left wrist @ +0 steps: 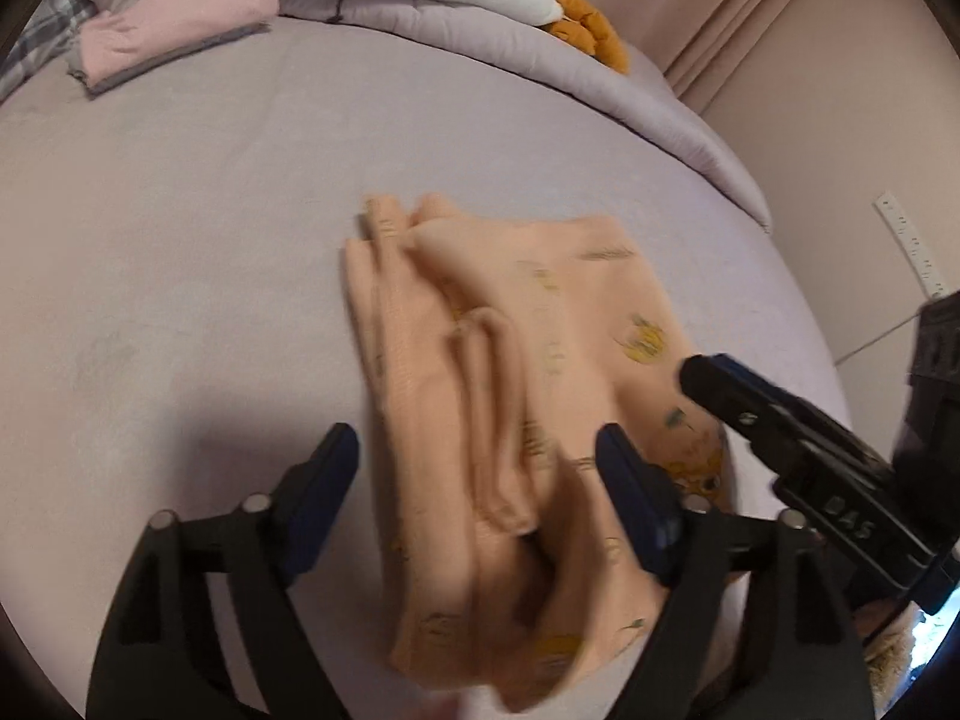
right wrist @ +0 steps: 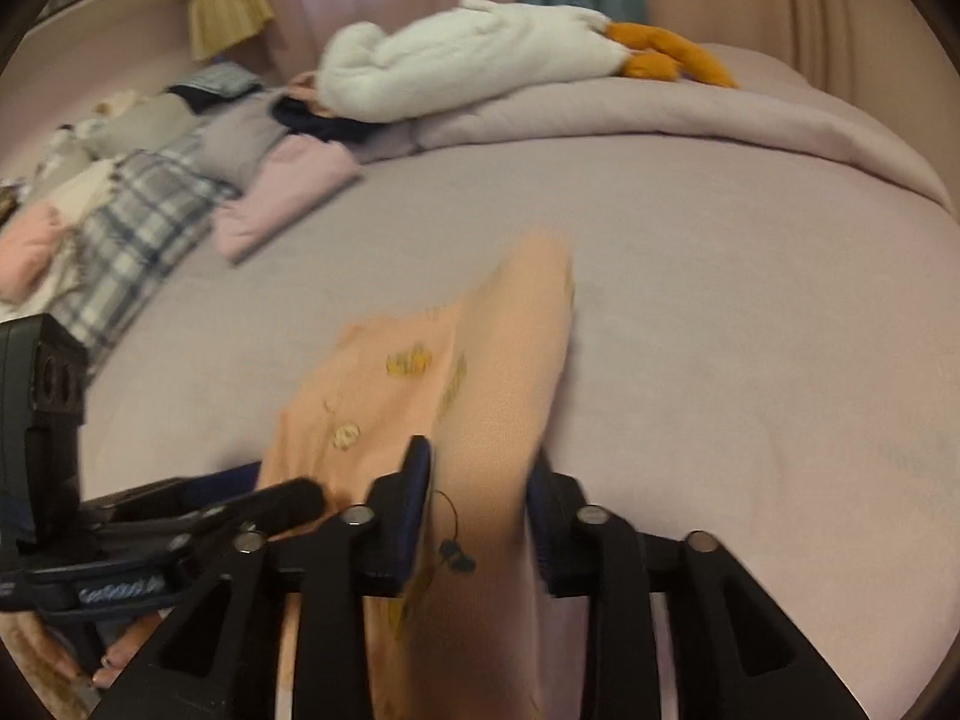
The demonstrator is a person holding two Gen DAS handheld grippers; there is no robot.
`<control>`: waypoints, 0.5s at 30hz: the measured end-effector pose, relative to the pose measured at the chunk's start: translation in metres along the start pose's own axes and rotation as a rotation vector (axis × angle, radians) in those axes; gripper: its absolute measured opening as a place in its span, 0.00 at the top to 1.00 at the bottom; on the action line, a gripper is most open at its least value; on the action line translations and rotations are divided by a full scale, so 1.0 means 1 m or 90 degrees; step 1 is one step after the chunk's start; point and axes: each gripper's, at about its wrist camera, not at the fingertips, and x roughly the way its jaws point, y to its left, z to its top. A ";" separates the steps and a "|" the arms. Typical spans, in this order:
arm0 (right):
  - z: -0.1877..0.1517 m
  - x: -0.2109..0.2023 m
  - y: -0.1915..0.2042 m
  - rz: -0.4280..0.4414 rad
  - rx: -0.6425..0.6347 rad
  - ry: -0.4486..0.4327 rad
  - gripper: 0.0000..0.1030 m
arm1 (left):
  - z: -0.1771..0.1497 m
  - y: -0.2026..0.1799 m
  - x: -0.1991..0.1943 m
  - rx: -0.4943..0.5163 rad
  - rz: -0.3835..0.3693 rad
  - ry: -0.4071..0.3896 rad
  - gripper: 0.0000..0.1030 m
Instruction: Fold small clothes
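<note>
The left gripper's [left wrist: 477, 456] 2 fingers [left wrist: 324, 468] stand wide apart, straddling the peach printed garment [left wrist: 510, 360] without pressing it. The right gripper [right wrist: 480, 480] pinches a raised fold of that garment, which lies bunched on the lilac bed sheet [left wrist: 180, 210].

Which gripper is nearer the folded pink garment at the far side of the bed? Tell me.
Left. The left gripper sits closer to the folded pink garment; the right gripper is on the peach garment's other side.
</note>
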 end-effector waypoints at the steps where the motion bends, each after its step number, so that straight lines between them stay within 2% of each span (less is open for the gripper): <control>1: -0.001 -0.004 -0.001 0.000 0.000 -0.010 0.52 | 0.000 0.000 -0.002 0.001 0.005 -0.006 0.14; 3: -0.002 -0.012 -0.003 0.008 0.006 -0.021 0.44 | 0.001 0.000 -0.008 -0.001 0.014 -0.016 0.07; 7: 0.000 -0.022 0.004 -0.001 0.003 -0.037 0.41 | -0.001 0.001 -0.027 -0.004 0.027 -0.049 0.02; 15: 0.000 -0.039 0.011 0.006 0.002 -0.062 0.34 | -0.008 -0.004 -0.056 0.008 0.043 -0.100 0.02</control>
